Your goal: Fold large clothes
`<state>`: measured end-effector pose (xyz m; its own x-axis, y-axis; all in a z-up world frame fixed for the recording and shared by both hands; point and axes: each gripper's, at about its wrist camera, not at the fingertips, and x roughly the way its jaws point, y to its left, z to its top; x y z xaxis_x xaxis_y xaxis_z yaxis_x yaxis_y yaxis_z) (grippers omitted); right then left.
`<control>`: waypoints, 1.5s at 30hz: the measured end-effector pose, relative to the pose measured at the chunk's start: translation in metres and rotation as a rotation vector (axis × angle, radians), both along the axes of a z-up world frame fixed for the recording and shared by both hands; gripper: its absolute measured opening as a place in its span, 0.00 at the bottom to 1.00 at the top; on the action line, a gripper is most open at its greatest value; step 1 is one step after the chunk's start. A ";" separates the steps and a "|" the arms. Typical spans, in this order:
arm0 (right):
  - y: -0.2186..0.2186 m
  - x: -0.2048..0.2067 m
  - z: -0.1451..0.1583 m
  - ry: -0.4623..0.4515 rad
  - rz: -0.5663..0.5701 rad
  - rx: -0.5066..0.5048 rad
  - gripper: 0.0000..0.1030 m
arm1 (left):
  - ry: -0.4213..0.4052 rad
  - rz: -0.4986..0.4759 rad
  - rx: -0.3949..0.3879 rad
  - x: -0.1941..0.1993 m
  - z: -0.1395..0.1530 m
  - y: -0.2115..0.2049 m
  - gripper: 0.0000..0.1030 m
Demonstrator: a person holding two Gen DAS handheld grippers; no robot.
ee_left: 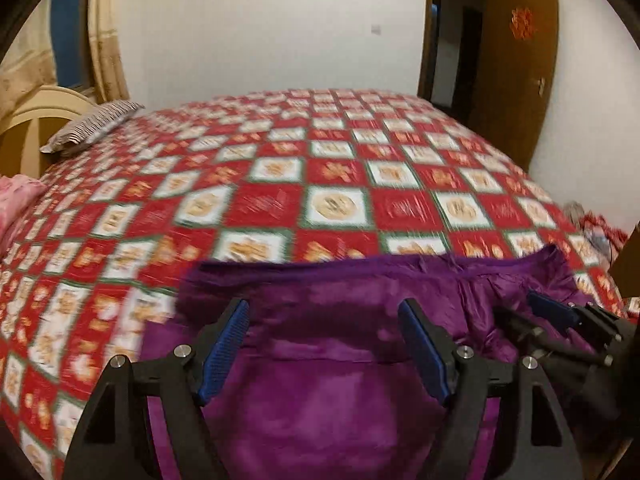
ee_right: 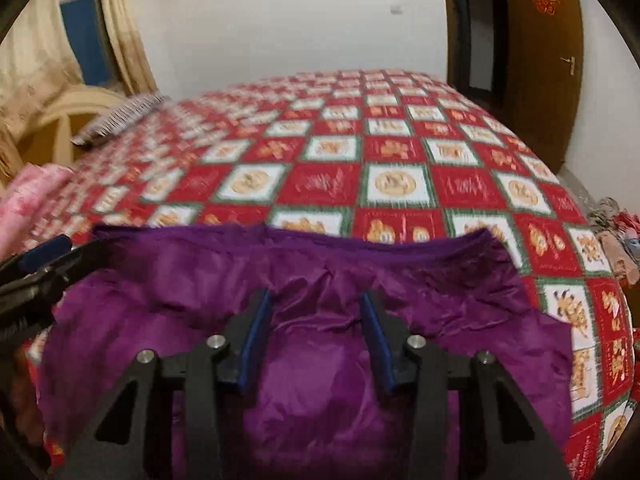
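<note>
Purple garment (ee_left: 340,360) being spread on checked bedspread (ee_left: 280,184), lying beneath left gripper (ee_left: 324,344) and right gripper (ee_right: 316,332), edge at 12 o'clock, both jaws parted, nothing being gripped.

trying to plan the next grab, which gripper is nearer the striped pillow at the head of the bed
Left. The left gripper hovers over the purple garment on the side toward the striped pillow; the right gripper is beside it, one place farther from the pillow.
</note>
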<state>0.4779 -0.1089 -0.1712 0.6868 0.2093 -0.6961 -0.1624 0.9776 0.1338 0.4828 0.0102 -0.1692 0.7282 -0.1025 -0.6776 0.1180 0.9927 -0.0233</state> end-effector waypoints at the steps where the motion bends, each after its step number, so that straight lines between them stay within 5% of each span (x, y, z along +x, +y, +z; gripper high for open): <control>1: 0.002 0.002 -0.007 0.005 -0.004 -0.023 0.48 | 0.008 0.007 0.005 0.004 -0.007 -0.005 0.75; 10: -0.006 0.006 -0.027 -0.005 -0.040 -0.028 0.49 | 0.030 0.059 -0.026 0.021 -0.051 -0.007 0.83; 16: -0.019 -0.013 0.001 -0.065 -0.050 -0.050 0.48 | 0.054 0.070 -0.016 0.025 -0.057 -0.007 0.84; 20: -0.047 -0.016 0.006 -0.062 -0.124 -0.134 0.48 | 0.056 0.075 -0.006 0.025 -0.057 -0.009 0.84; 24: -0.078 0.000 -0.025 0.030 -0.206 -0.165 0.48 | 0.055 0.075 0.002 0.024 -0.057 -0.011 0.84; 34: -0.080 0.005 -0.039 0.024 -0.211 -0.165 0.48 | 0.070 0.065 -0.024 0.021 -0.059 -0.009 0.85; 42: -0.080 0.001 -0.032 0.045 -0.195 -0.173 0.49 | 0.063 0.015 -0.102 -0.027 -0.031 0.024 0.84; 45: -0.077 -0.029 -0.009 -0.031 -0.190 -0.152 0.49 | 0.016 0.038 -0.098 -0.049 -0.016 0.046 0.84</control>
<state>0.4485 -0.1857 -0.1797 0.7255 -0.0313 -0.6875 0.0247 0.9995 -0.0195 0.4338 0.0567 -0.1856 0.7223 -0.1408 -0.6771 0.0787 0.9894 -0.1218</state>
